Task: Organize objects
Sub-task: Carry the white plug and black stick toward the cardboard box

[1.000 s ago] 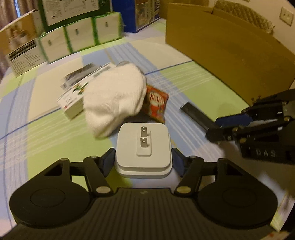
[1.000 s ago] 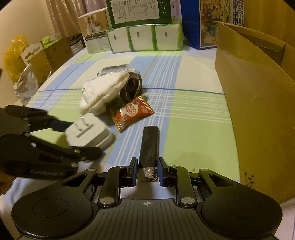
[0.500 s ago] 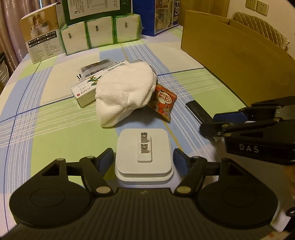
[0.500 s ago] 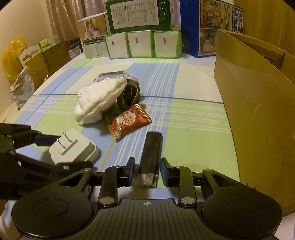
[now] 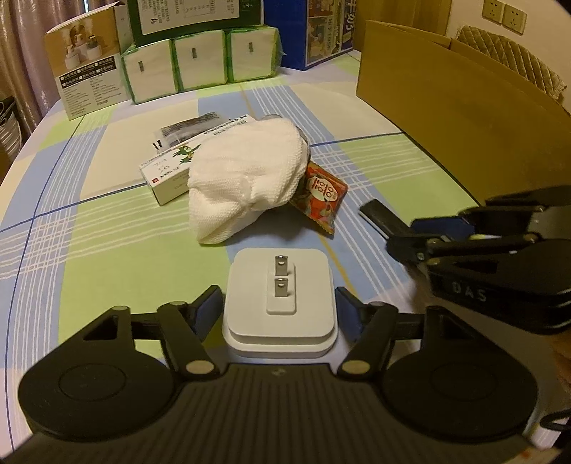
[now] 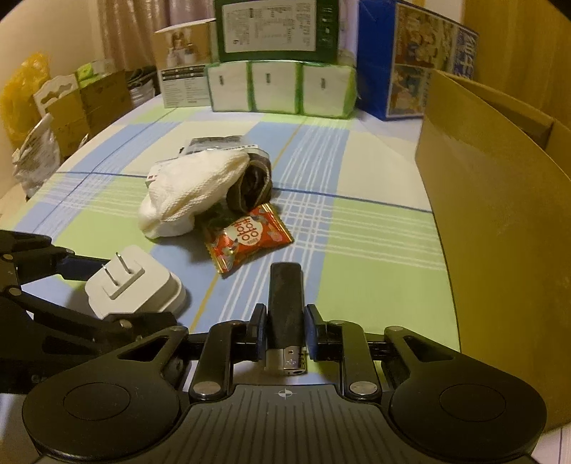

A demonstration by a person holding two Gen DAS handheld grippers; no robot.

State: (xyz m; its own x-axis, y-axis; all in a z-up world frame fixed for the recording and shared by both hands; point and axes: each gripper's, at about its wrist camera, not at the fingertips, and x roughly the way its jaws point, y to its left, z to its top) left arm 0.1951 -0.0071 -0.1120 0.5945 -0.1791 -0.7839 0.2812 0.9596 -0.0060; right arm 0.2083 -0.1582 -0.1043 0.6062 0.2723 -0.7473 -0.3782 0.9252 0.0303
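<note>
Gripping the white plug adapter (image 5: 280, 292) at lower centre of the left wrist view, the left gripper (image 5: 278, 308) pinches its two sides, prongs pointing forward. The right gripper (image 6: 284, 326) pinches a black lighter (image 6: 285, 303), long axis straight ahead, metal end toward the camera. The cardboard box (image 6: 499, 228) stands at right of frame, nearest the right gripper, so that hand is judged likely to deliver first. Both grippers are low over the counter (image 6: 374, 271).

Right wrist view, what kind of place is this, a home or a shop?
Probably a home, perhaps a dining room: a checked tablecloth on a table, stacked tissue packs and product boxes at the back, curtains behind, and an open cardboard box alongside.
</note>
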